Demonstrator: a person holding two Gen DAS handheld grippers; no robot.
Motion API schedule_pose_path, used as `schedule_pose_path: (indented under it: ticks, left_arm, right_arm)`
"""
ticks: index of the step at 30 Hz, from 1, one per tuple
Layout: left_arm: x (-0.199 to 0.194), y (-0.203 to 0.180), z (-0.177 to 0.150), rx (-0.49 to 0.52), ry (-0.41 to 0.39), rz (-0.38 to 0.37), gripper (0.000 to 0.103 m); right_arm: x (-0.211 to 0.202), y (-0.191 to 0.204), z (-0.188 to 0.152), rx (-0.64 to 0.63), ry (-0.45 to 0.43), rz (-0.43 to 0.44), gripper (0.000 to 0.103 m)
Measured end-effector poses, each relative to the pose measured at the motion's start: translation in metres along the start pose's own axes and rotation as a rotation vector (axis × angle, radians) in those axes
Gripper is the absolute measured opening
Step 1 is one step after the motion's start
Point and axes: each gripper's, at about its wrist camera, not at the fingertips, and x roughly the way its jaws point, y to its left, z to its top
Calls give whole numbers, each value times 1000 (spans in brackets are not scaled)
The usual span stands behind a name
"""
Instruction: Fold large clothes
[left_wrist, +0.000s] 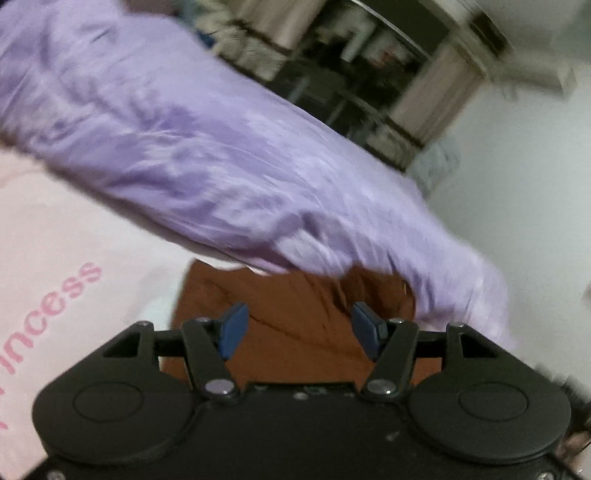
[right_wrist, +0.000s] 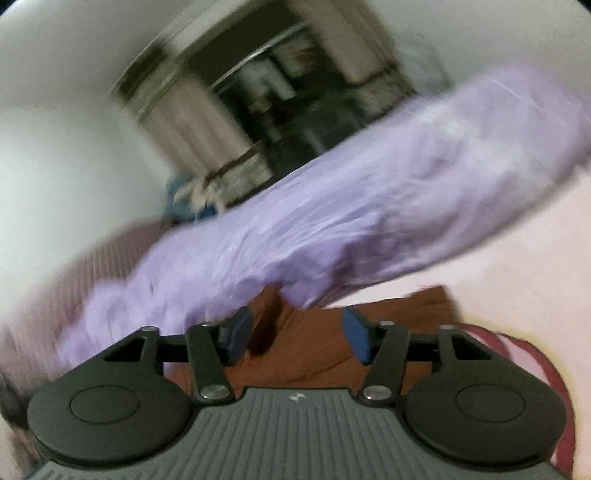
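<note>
Rust-brown cloth (left_wrist: 295, 332) is lying just ahead of my left tongs (left_wrist: 295, 334) and right tongs (right_wrist: 293, 334), flat on the pink bed cover (left_wrist: 55, 240). Both pairs are standing apart, nothing between the pads, none of them pressing on cloth. A lilac garment (left_wrist: 207, 155) is heaped beyond, running 10 to 4 o'clock in the left view. Judging: I am between folds, with both hands free. Next move is calling for choosing two edge points on the brown piece and closing on them together. Frames are blurring.
</note>
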Motion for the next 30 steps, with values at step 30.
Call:
schedule_pose_path:
  ticks: [30]
  left_arm:
    - [40, 35, -17, 58, -26, 323, 64]
  right_arm:
    - [26, -29, -14, -97, 4, -355, 83]
